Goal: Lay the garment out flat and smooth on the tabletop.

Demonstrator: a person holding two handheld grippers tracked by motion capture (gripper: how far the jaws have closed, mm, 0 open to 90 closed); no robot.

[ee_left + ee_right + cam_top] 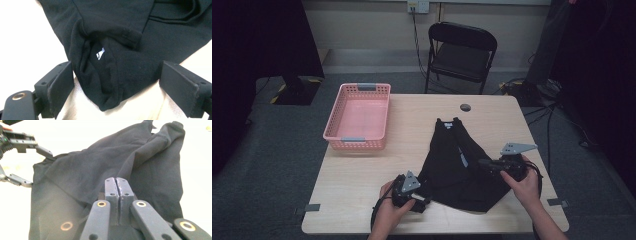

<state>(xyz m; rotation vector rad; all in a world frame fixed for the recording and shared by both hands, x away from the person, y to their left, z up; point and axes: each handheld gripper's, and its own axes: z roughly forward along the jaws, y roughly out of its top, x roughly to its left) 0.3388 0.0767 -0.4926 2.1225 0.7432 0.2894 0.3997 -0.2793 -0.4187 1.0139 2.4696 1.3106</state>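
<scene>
A black, soft knit cotton garment (pixel 462 165) is lying on the pale wooden table (pixel 362 175), just right of a pink plastic lattice basket (pixel 359 116), its long axis running from the neck at the far side to the wide hem near the person. The left gripper (pixel 412 192) is sitting at the hem's left corner, jaws apart with a bunched fold between them. The right gripper (pixel 492 165) is clamping its jaws together on the garment's right edge, with a black folding chair (pixel 460 52) standing on grey carpet beyond.
</scene>
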